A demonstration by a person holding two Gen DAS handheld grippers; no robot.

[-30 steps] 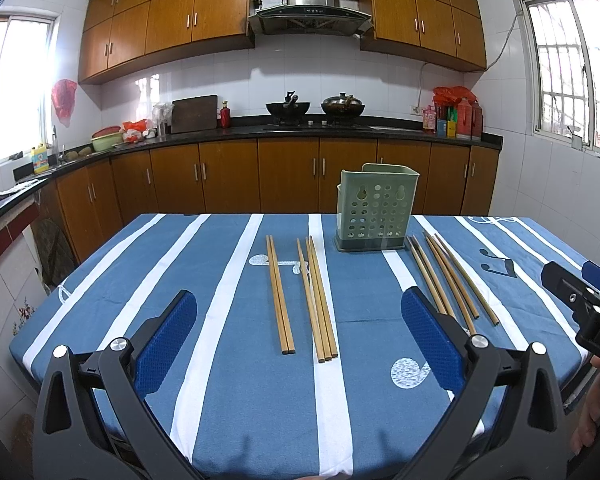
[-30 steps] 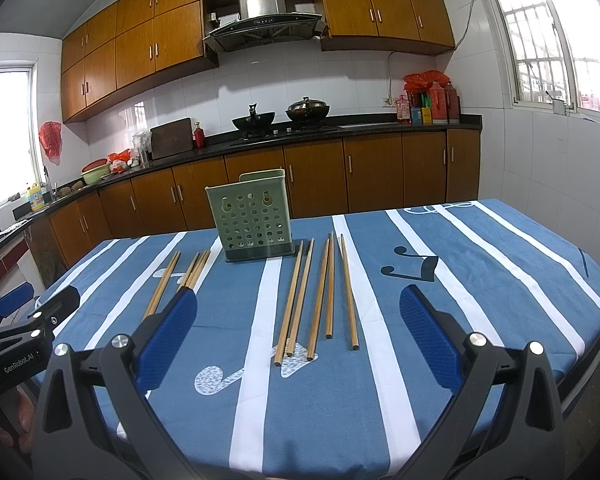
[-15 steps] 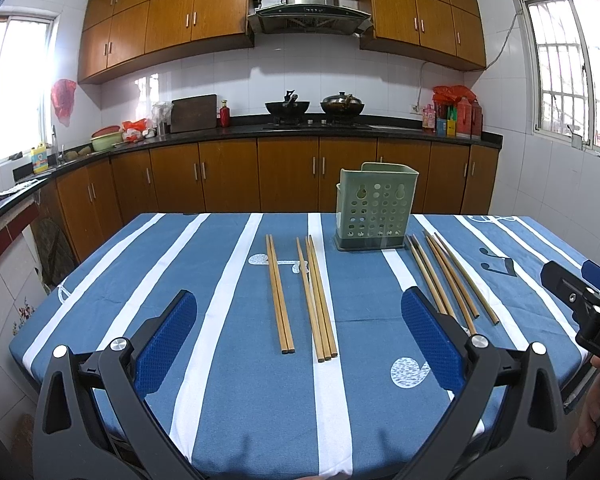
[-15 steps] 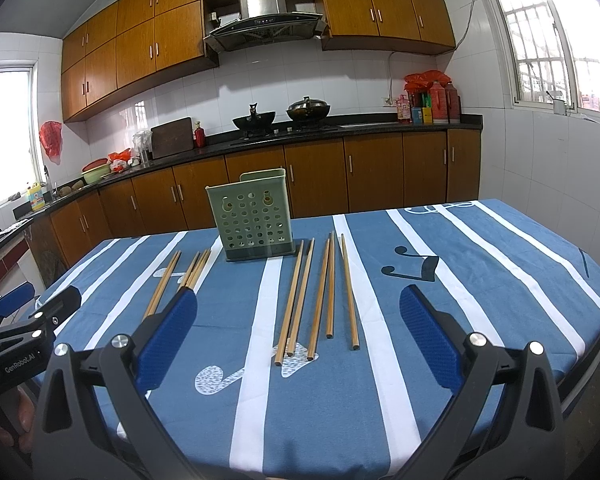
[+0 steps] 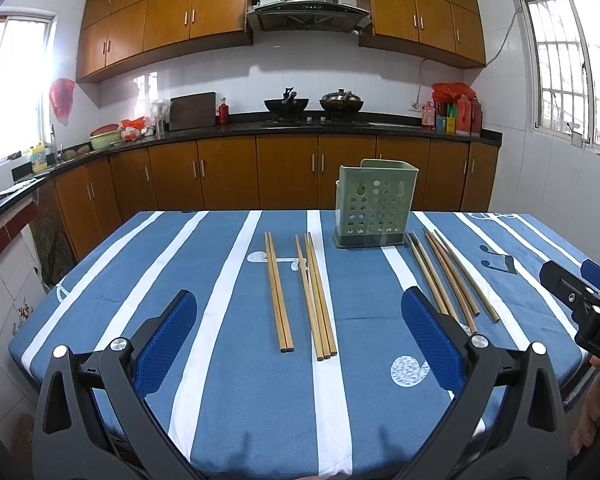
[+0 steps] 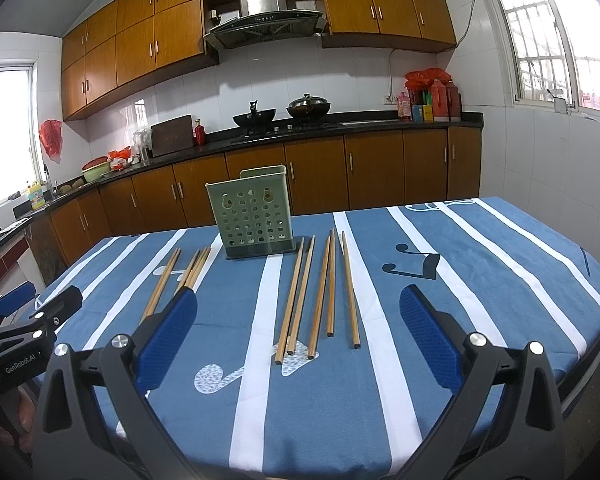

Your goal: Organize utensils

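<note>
A green perforated utensil holder [image 5: 374, 204] stands upright at the far middle of the table; it also shows in the right wrist view [image 6: 254, 218]. Several wooden chopsticks lie flat on the cloth: a left group [image 5: 306, 292] and a right group [image 5: 446, 276], the right group also in the right wrist view [image 6: 320, 296]. My left gripper [image 5: 300, 340] is open and empty, near the table's front edge, short of the left group. My right gripper [image 6: 298, 340] is open and empty, short of the right group. Each gripper shows at the edge of the other's view.
The table carries a blue cloth with white stripes [image 5: 228, 280]. Beyond it run wooden kitchen cabinets [image 5: 284, 176] and a dark counter with two woks [image 5: 316, 104]. Windows are at left and right.
</note>
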